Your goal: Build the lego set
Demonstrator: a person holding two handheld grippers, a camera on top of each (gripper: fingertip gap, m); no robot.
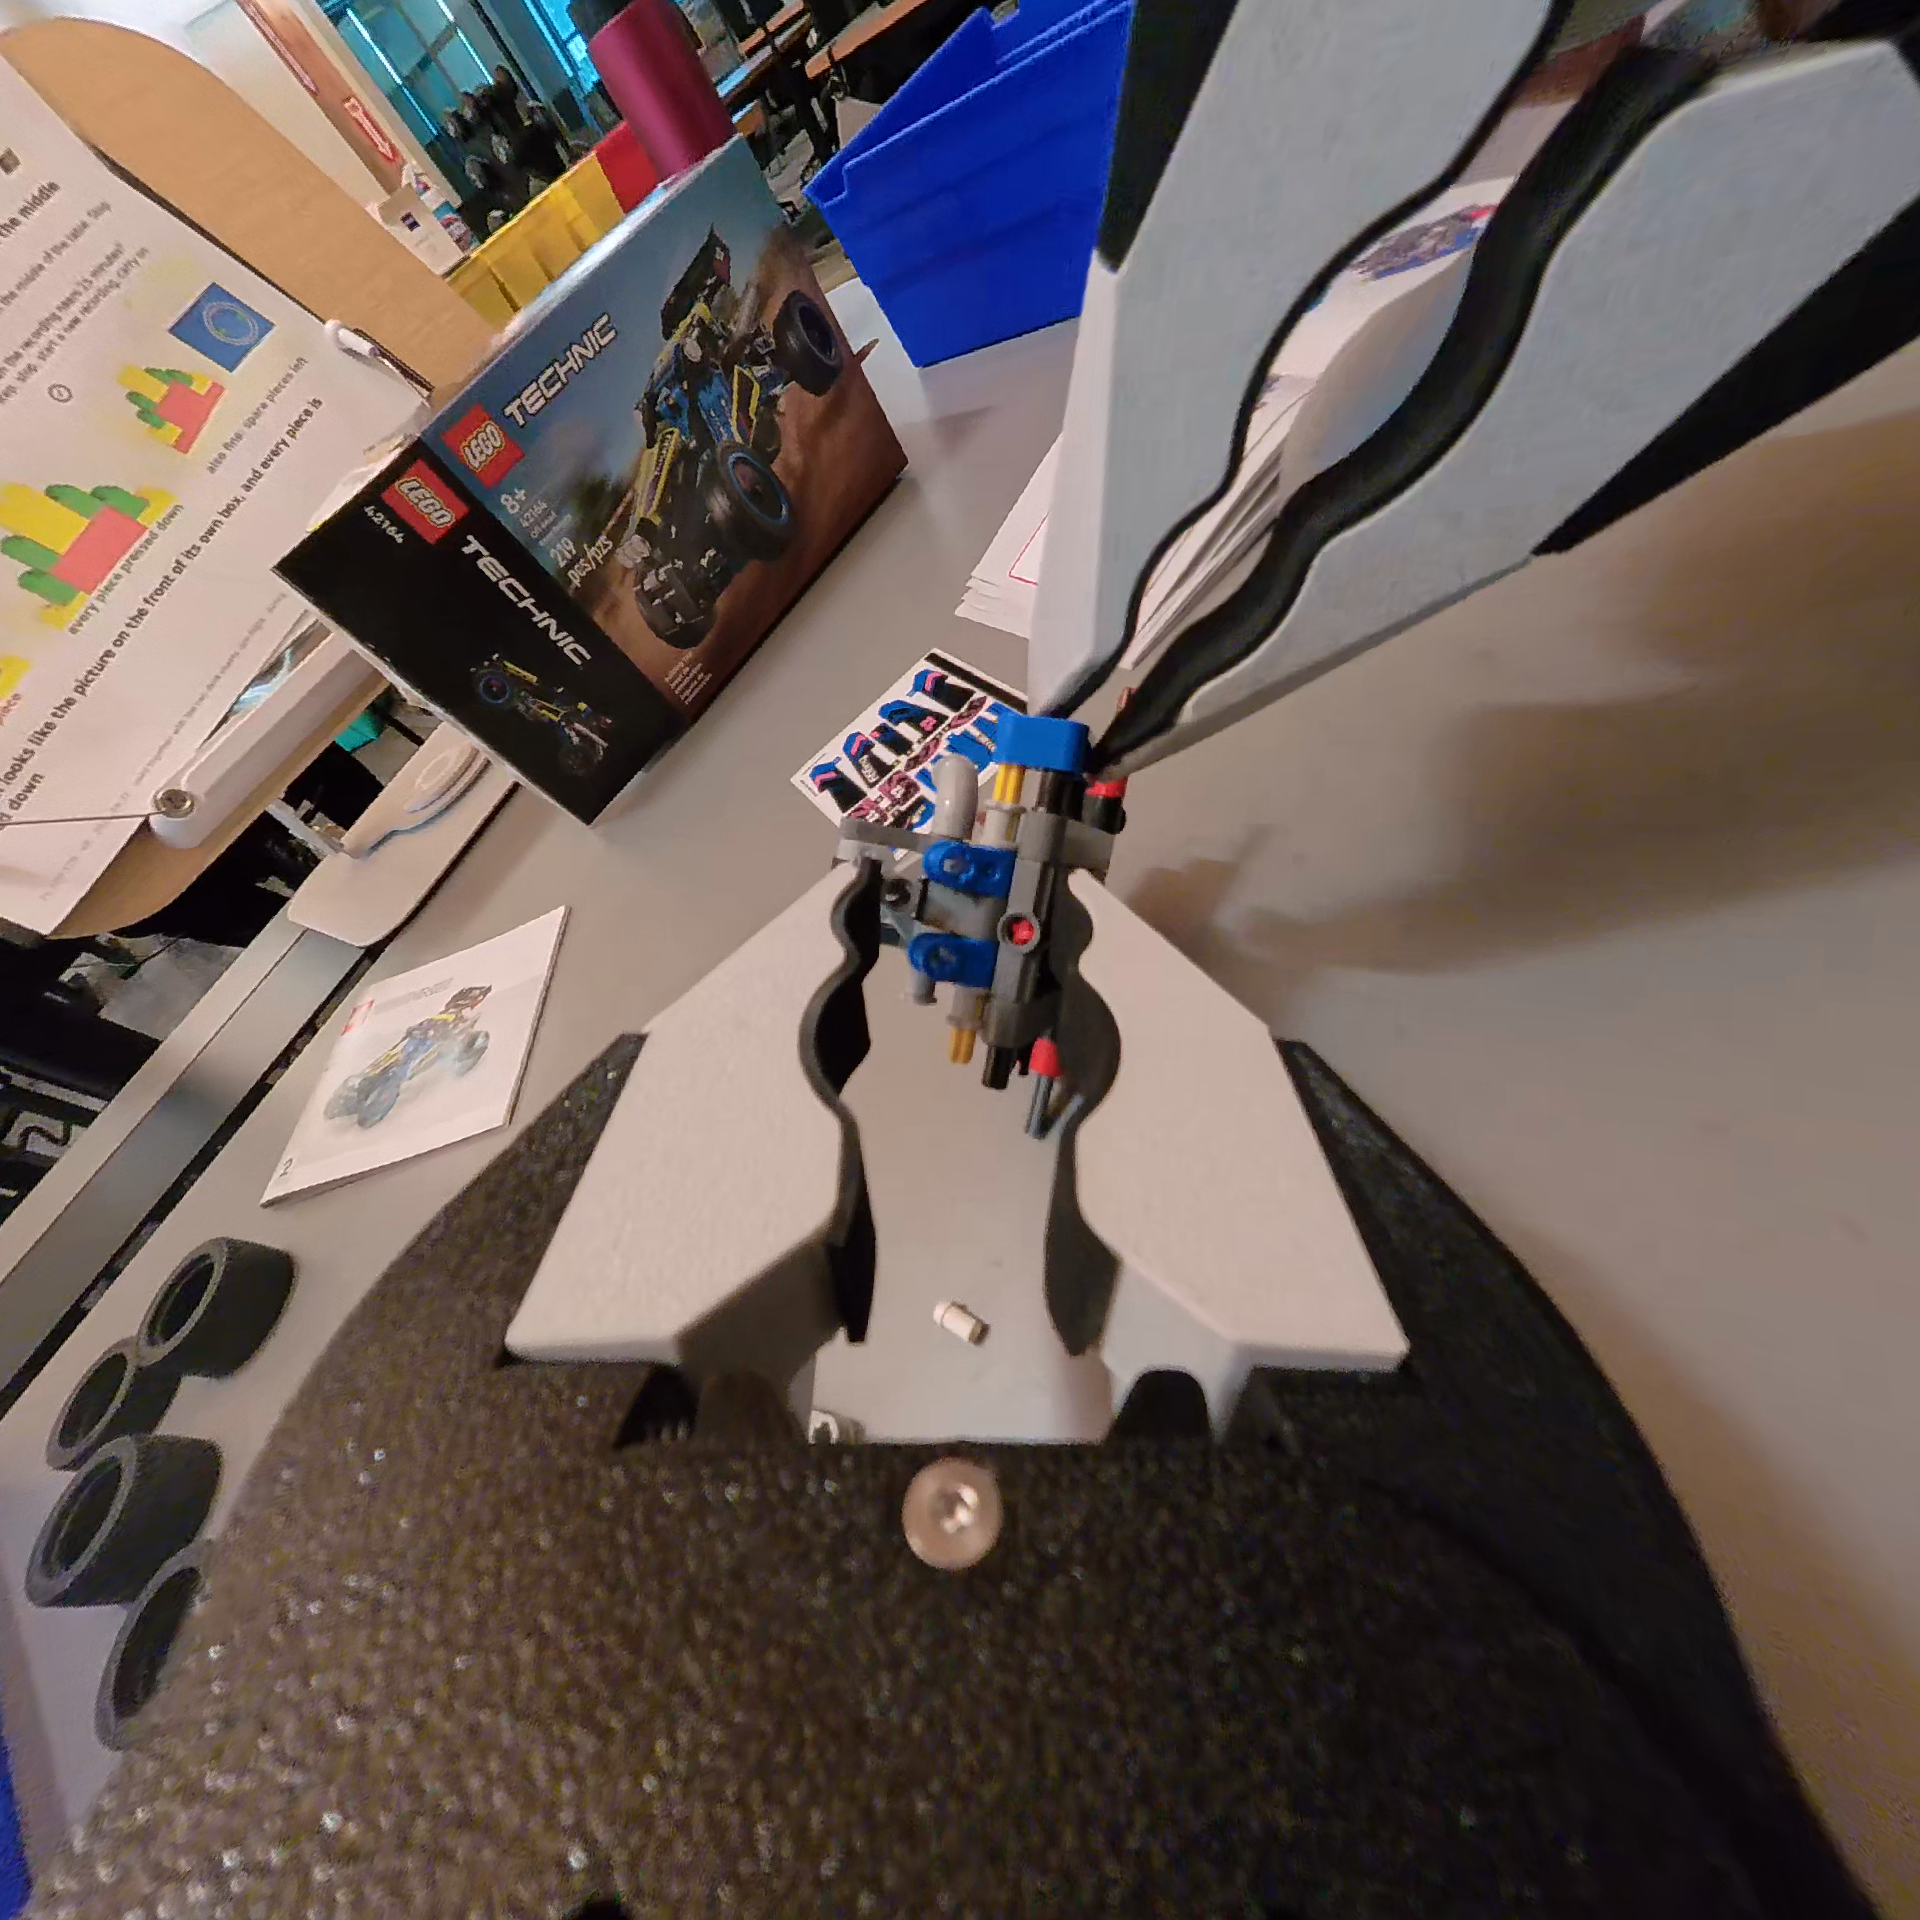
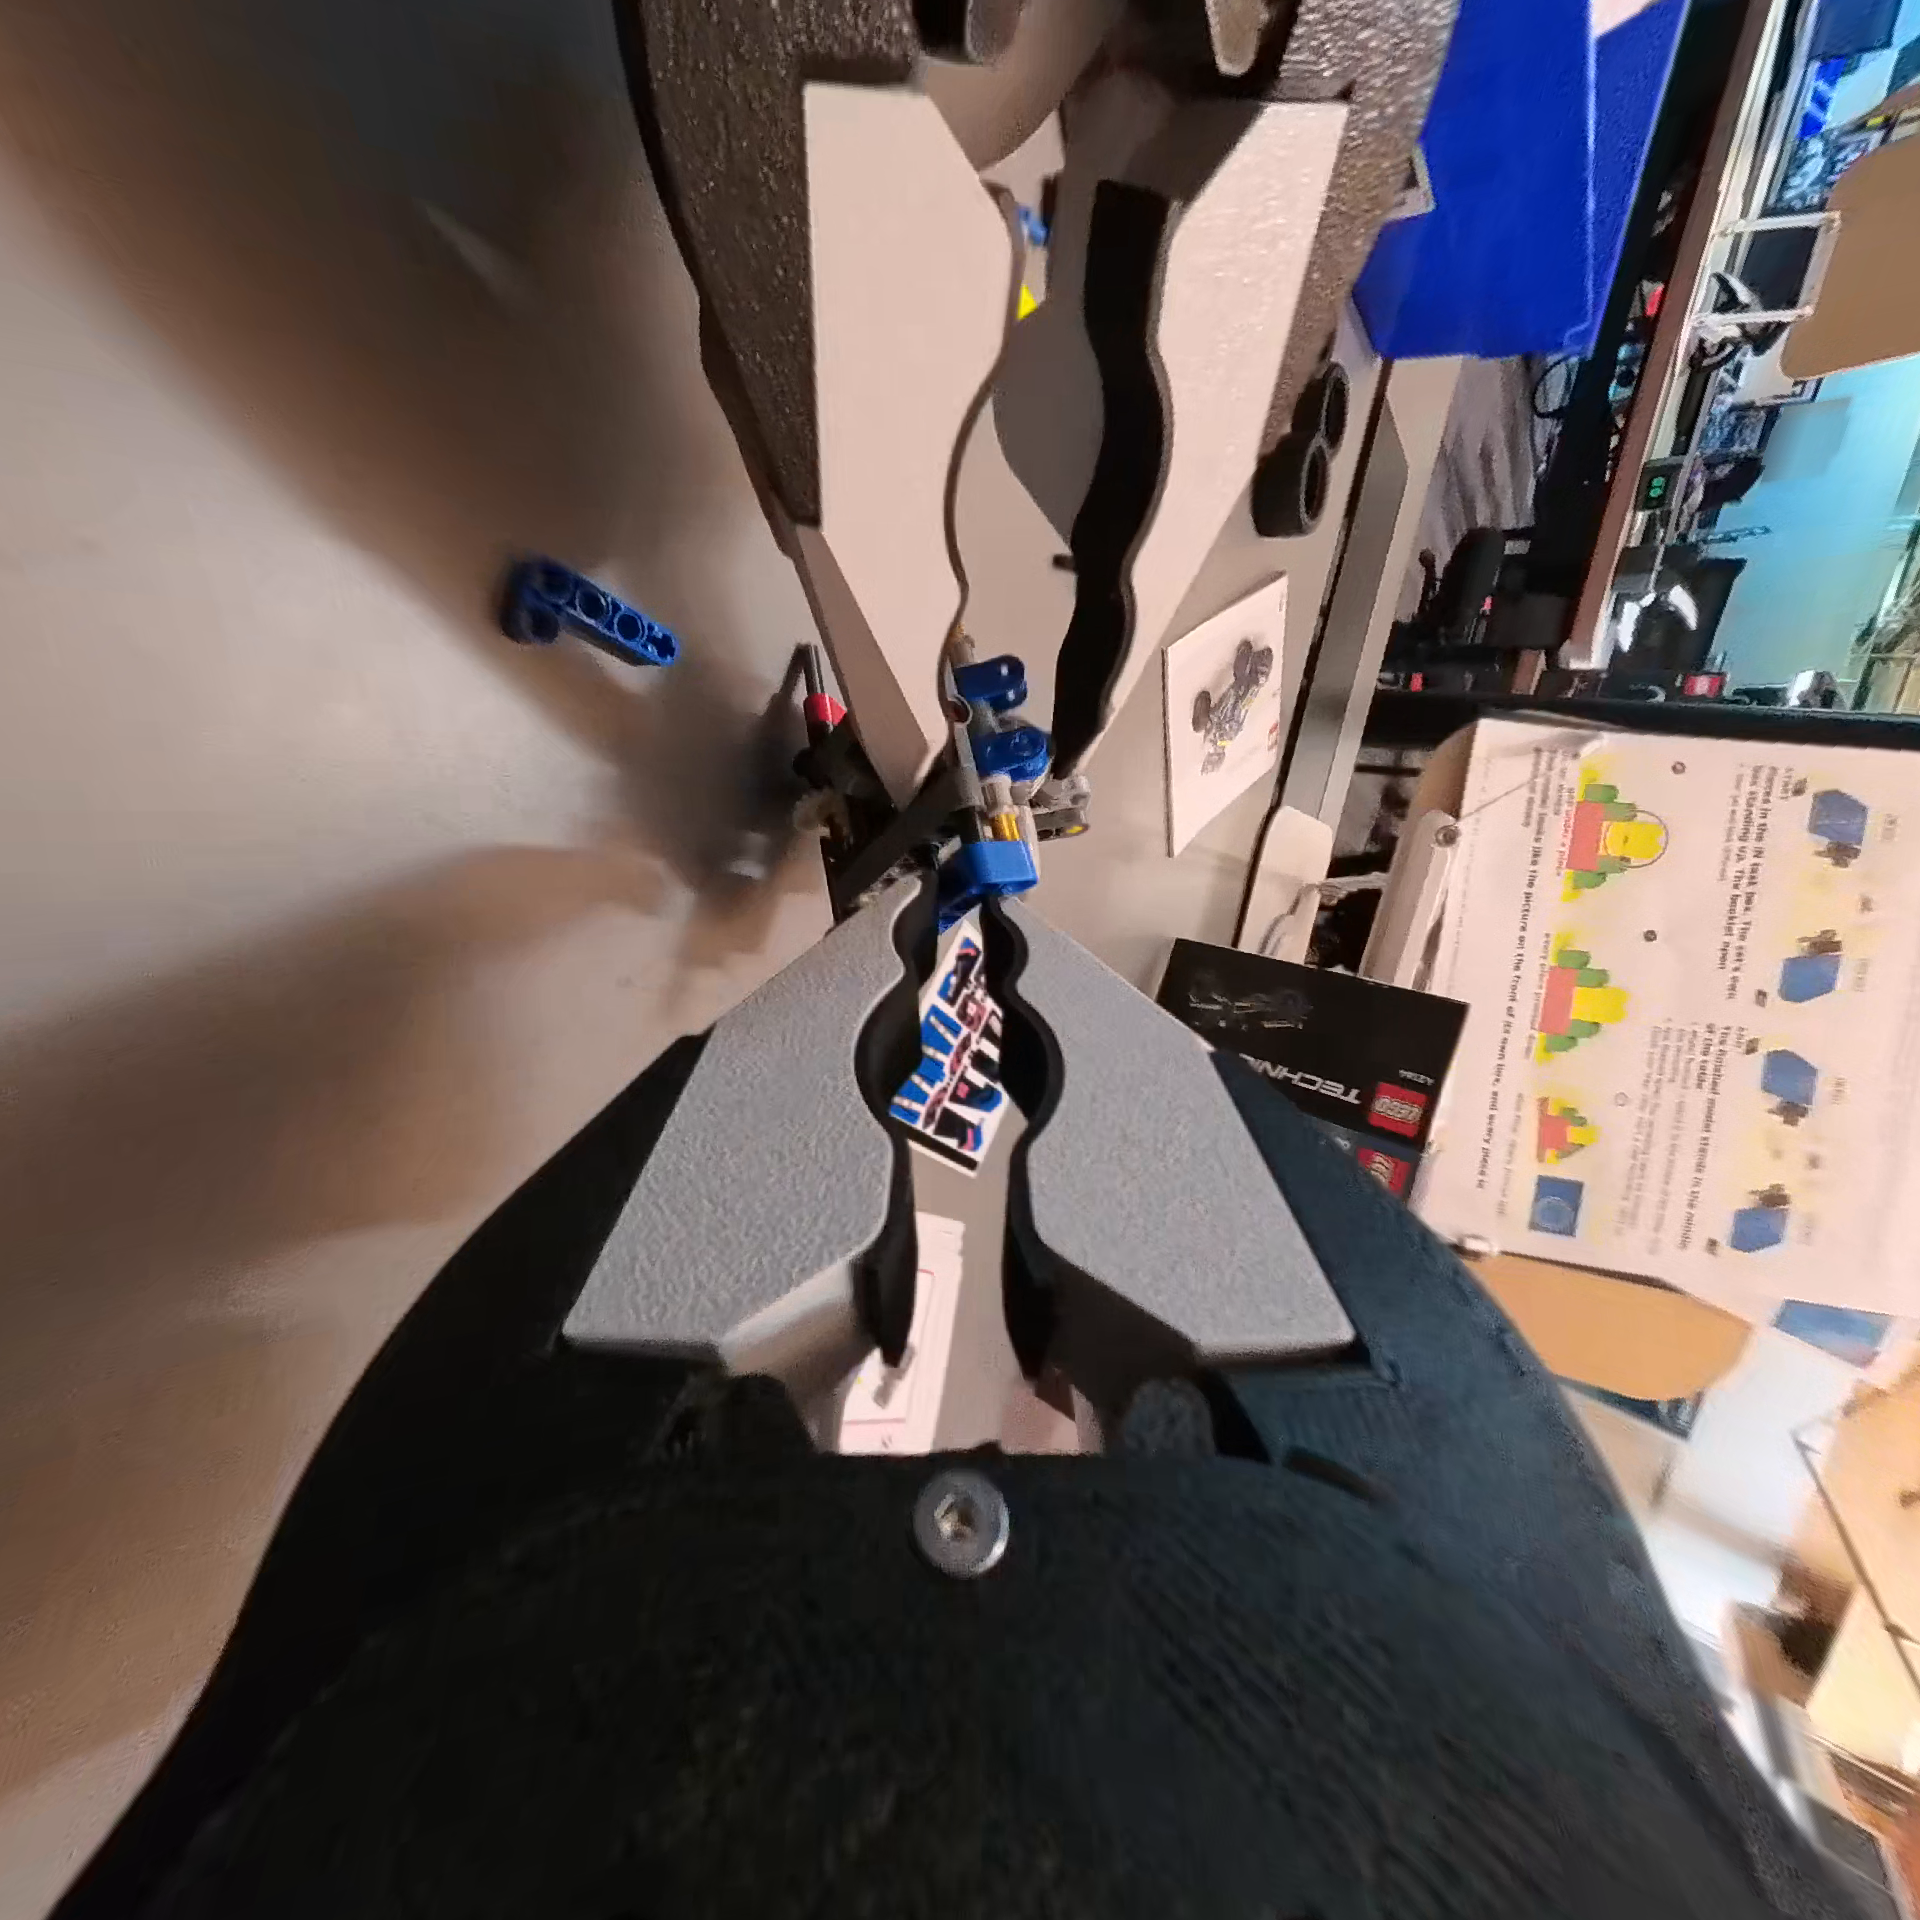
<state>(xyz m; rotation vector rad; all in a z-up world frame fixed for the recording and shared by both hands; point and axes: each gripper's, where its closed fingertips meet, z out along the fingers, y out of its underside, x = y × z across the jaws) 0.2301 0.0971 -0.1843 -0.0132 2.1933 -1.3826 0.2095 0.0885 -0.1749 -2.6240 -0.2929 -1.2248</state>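
Note:
My left gripper point(image 1: 966, 914) is shut on a small lego assembly point(image 1: 987, 914): a grey frame with blue connectors, a yellow axle and red pins, held above the grey table point(image 1: 1558, 935). My right gripper point(image 1: 1086, 743) comes in from the upper right, shut on a blue piece point(image 1: 1044, 740) at the top end of the assembly. In the right wrist view, my right gripper point(image 2: 961, 906) pinches that blue piece point(image 2: 997, 862), and the left gripper point(image 2: 997, 727) holds the assembly point(image 2: 992, 753) from above. A loose blue L-shaped beam point(image 2: 587, 623) lies on the table.
The set's box point(image 1: 623, 499), a sticker sheet point(image 1: 894, 748), a booklet point(image 1: 416, 1049), several black tyres point(image 1: 135, 1455) and a small white piece point(image 1: 958, 1325) are on the table. Blue bins point(image 1: 966, 208) stand behind. An instruction sheet point(image 1: 125, 468) hangs at the left. My two grippers' fingertips are within a few centimetres of each other.

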